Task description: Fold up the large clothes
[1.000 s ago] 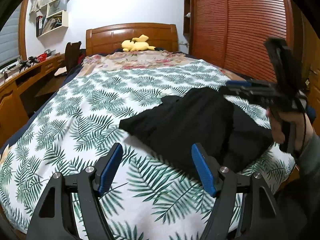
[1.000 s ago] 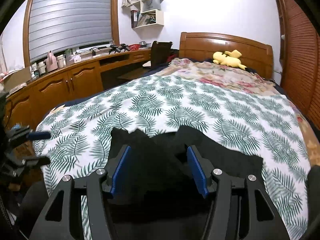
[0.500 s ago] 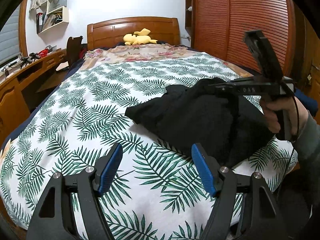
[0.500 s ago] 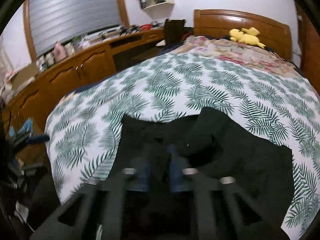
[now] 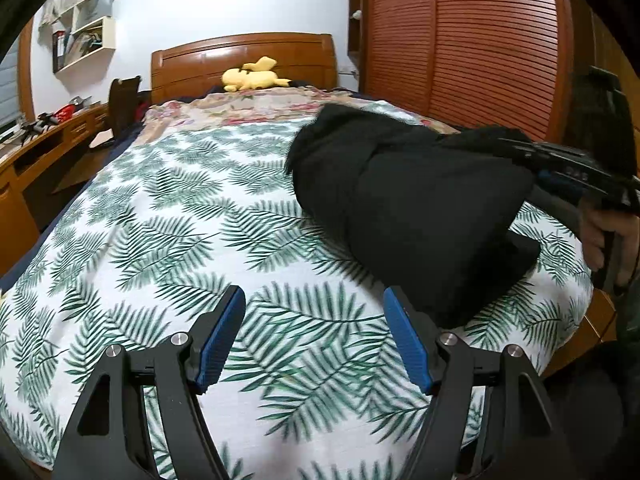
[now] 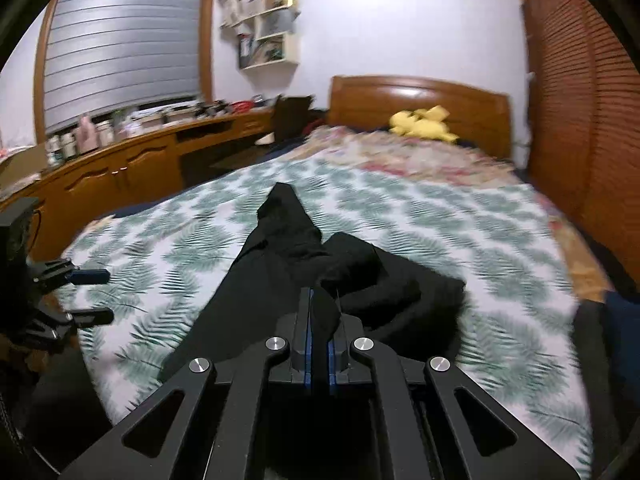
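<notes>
A black garment (image 5: 404,208) lies bunched on the near right part of a bed covered with a green palm-leaf sheet (image 5: 168,216); one edge of it is lifted off the sheet and drawn up toward the right gripper (image 6: 318,304), whose blue-padded fingers are pressed together on a pinch of the dark cloth. From the right wrist view the cloth runs forward from that pinch in a long ridge to a peaked end (image 6: 282,200) out over the sheet, with a thicker folded mass just right of the fingers. The left gripper (image 5: 316,336) hovers over bare sheet at the near edge of the bed, its jaws spread wide with nothing between them, the garment's lower corner just beside its right finger. The right wrist picture is blurred, so I cannot tell how many layers are caught. At the far end a yellow plush toy (image 5: 254,76) rests against the wooden headboard (image 5: 240,56), a wooden desk (image 6: 132,160) runs along the left wall, and a slatted wardrobe (image 5: 460,40) stands to the right.
</notes>
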A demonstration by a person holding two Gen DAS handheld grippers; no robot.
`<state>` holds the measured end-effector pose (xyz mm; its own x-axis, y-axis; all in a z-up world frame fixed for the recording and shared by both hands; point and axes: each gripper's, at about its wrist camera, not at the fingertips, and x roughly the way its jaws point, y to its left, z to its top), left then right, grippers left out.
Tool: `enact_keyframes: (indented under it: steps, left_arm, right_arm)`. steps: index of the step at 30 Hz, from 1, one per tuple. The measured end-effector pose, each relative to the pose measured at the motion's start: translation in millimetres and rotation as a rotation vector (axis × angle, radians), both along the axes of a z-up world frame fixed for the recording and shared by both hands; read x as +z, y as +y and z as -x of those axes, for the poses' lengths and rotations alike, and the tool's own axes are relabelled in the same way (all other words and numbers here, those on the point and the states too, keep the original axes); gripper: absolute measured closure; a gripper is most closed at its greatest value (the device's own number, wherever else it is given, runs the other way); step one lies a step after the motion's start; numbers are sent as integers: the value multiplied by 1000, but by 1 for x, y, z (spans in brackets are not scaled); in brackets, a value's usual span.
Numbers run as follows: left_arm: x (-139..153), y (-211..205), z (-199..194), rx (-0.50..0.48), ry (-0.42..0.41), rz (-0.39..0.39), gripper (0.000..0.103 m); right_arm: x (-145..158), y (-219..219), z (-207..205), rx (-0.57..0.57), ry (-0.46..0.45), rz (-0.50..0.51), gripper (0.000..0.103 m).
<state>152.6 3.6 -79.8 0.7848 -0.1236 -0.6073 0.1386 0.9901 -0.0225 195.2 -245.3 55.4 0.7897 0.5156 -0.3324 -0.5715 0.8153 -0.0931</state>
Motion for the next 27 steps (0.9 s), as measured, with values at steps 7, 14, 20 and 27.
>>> enact_keyframes:
  steps: [7,14,20,27]
  left_arm:
    - [-1,-28,-7,-51,2,-4,31]
    - [-3,-48,-12,-76,7,-7,31]
    - [-5,-54,-12,-89,8,-17,31]
    - [-9,-55,-16,-93,15,4,31]
  right_arm:
    - [-38,-55,-12,-156,140,92,99]
    - [-52,-52,-22,-131,209,128,98]
    - [-45,-62,-3,-144,133,68,58]
    - [-53,-86,3,-195,125,28,54]
